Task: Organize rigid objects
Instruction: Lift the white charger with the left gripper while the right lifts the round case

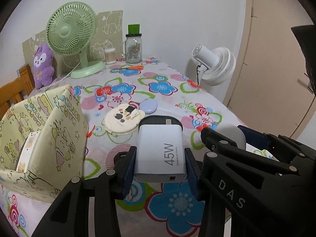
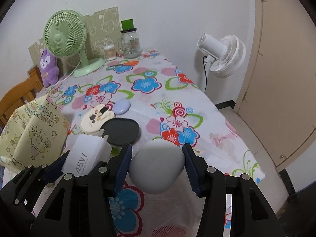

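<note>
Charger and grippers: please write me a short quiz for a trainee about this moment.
1. True or false: the left gripper is shut on the charger.
2. What does the right gripper hold? A) grey case B) black tray C) lilac case
3. Fill in: the box with cartoon prints stands to the ___ of the charger in the left wrist view.

Key: 1 true; 2 A; 3 left.
</note>
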Action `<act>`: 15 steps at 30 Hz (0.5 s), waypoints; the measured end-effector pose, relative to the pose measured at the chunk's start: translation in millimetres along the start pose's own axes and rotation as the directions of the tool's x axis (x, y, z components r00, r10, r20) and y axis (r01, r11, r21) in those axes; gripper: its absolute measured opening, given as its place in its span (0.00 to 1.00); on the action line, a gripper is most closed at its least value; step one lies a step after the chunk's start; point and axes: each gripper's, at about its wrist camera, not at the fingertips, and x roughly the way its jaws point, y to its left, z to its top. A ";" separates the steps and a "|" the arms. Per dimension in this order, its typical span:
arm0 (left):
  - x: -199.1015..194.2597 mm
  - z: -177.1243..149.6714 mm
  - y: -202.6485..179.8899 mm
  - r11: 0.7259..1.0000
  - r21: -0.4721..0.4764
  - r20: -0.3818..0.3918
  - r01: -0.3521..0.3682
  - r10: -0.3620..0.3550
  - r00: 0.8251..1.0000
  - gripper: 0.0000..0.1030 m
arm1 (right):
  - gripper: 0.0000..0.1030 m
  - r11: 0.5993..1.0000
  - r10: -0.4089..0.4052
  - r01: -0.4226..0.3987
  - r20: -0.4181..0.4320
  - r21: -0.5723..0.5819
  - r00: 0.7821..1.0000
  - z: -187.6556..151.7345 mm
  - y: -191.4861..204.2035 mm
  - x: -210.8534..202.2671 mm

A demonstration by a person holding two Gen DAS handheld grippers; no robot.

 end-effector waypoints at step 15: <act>-22.4 19.8 1.3 1.000 0.006 0.014 0.002 -0.002 1.000 0.46 | 0.54 0.999 -0.026 0.027 0.037 -0.026 0.999 19.7 8.2 -28.3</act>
